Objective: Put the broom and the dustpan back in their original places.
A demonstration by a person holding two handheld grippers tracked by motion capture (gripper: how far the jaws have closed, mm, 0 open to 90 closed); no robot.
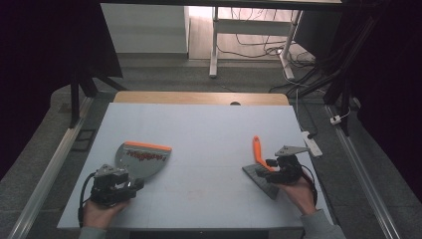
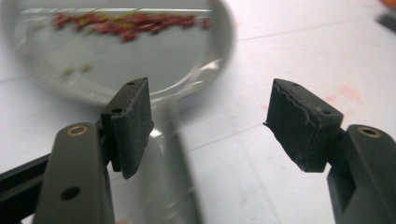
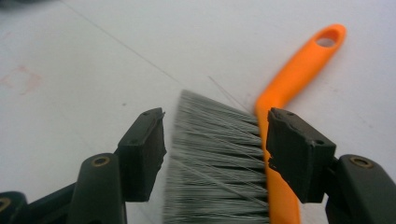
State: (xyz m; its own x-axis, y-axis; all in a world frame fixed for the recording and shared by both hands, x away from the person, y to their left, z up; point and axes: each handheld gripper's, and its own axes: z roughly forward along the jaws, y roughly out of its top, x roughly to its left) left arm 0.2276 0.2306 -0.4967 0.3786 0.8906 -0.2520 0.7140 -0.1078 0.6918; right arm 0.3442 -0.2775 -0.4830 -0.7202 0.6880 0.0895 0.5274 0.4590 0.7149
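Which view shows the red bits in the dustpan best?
The left gripper view: the red debris lies close up in a line across the dustpan, beyond the open left gripper. The high view shows it as a small reddish smear near the pan's orange lip.

Table (image 1: pixel 199 129) brightly lit, surroundings dark (corners vignetted); gripper views blur close up.

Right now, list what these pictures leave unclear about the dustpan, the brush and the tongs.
- Dustpan handle: in the high view the left tongs cover it; in the left gripper view it is blurred.
- Red bits: blurred, too small to identify.
- Brush bristles: cut off by the right gripper view's bottom edge.
- Right tongs: contact with the brush is unclear.
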